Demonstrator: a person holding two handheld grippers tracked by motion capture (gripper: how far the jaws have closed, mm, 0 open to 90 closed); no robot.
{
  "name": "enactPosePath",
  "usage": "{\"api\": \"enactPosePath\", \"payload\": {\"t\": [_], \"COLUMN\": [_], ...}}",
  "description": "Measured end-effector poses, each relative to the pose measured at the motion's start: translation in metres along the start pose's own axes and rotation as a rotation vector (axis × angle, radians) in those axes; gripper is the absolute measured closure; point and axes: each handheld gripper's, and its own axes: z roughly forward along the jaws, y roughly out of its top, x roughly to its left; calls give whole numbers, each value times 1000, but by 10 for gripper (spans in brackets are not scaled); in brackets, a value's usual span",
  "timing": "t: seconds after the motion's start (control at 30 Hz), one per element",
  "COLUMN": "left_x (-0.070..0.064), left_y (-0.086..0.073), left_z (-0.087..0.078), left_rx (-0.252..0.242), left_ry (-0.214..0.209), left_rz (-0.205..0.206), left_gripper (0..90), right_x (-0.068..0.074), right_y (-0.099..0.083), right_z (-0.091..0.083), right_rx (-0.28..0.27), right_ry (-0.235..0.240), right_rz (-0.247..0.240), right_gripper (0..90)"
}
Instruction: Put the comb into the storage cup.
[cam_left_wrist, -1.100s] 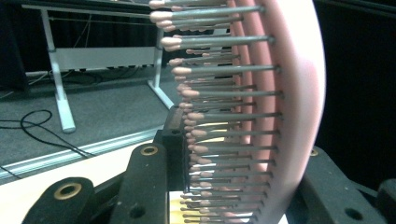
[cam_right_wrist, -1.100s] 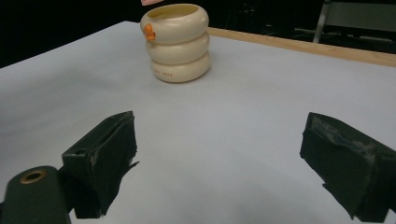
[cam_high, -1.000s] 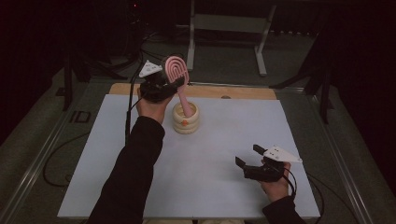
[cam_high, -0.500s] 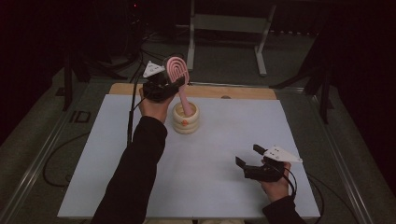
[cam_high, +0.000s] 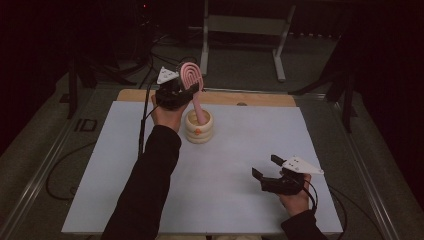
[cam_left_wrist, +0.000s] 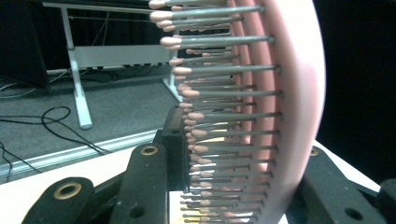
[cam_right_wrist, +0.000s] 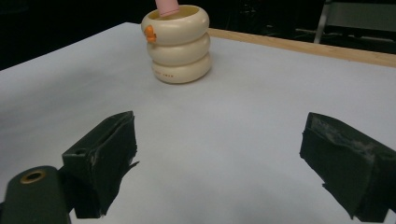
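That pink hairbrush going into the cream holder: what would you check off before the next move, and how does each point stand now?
1. Grip on the pink hairbrush: ok. The left gripper is shut on its head, bristles between the fingers.
2. Handle over the cream holder: ok. Its lower end sits inside the opening.
3. Handle resting on the bottom: cannot tell; the holder's wall hides it.
4. Holder upright on the white table: ok.
5. Right gripper out of the way: ok. It is open, low near the table's front, well apart from the holder.

Pink hairbrush (cam_left_wrist: 261, 116) between hand-held gripper (cam_left_wrist: 233, 186) jaws
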Motion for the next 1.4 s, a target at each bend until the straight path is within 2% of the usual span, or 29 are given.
{"api": "enactPosePath", "payload": {"t": [1.4], "left_x": [-5], "left_y": [-11], "left_z": [12], "left_rx": [-4], "left_ry": [20], "left_rz": [-14], "left_gripper": [648], "right_x": [0], "right_y": [1], "right_z": [-1], "right_rx": [-7], "right_ry": [-1], "right_rz": [1], "right_gripper": [106]}}
